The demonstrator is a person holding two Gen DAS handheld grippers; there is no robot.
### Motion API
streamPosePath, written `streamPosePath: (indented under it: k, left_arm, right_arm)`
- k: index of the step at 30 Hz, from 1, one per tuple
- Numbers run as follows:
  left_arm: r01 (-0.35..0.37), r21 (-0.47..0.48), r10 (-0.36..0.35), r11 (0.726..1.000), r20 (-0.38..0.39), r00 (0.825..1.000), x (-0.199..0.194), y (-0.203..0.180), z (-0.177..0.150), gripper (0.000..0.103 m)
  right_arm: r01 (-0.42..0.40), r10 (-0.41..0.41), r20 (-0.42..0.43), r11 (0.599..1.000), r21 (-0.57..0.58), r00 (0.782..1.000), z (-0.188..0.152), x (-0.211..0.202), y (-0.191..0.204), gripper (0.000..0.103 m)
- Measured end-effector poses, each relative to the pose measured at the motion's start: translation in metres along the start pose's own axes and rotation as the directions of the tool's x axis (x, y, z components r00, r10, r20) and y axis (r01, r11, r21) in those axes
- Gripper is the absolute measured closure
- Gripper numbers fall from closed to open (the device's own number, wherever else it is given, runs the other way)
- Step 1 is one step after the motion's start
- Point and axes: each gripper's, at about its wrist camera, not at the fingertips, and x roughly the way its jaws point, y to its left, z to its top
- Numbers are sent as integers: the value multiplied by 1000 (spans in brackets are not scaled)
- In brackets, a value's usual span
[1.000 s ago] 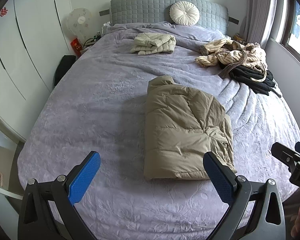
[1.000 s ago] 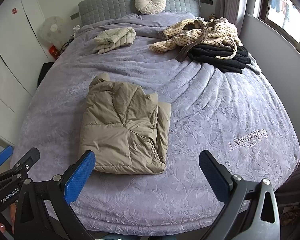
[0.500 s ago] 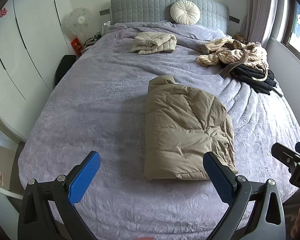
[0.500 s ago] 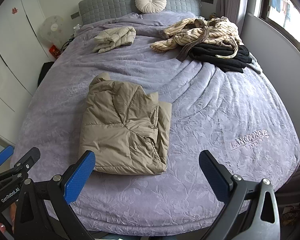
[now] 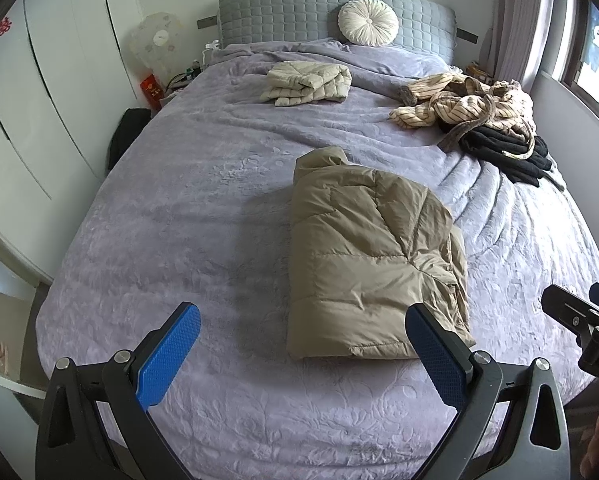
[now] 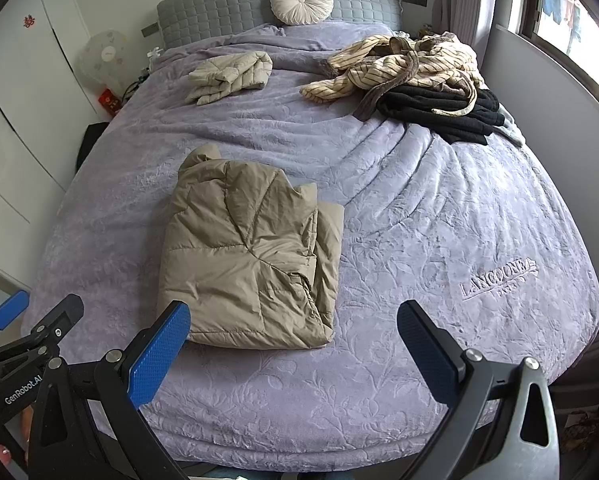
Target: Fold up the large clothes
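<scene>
Hovering above the foot of a lavender embossed bedspread (image 5: 203, 208), the left gripper (image 5: 303, 354) and right gripper (image 6: 293, 350) both stand wide apart and hold nothing. A tan quilted down jacket (image 6: 251, 260) lies folded into a compact rectangle mid-bed, just beyond the blue fingertips (image 6: 159, 354). Almost nothing has changed over the past second: the jacket sits as it did, and both tools hang back in the same spot, suggesting this fold is finished. A cream quilted garment (image 5: 307, 84) rests folded near the grey headboard (image 5: 331, 12), while a striped beige and black clothing heap (image 6: 415, 80) at the far right appears to await folding.
</scene>
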Motion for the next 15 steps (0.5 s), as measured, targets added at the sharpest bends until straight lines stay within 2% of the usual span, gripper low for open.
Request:
streamPosePath:
  k: [15]
  left_arm:
    - [5,0,-5,1000,4,1000,0,-4,4,0]
  right_arm:
    - [-1,1,-3,1000,-2,1000,1,0,-1,0]
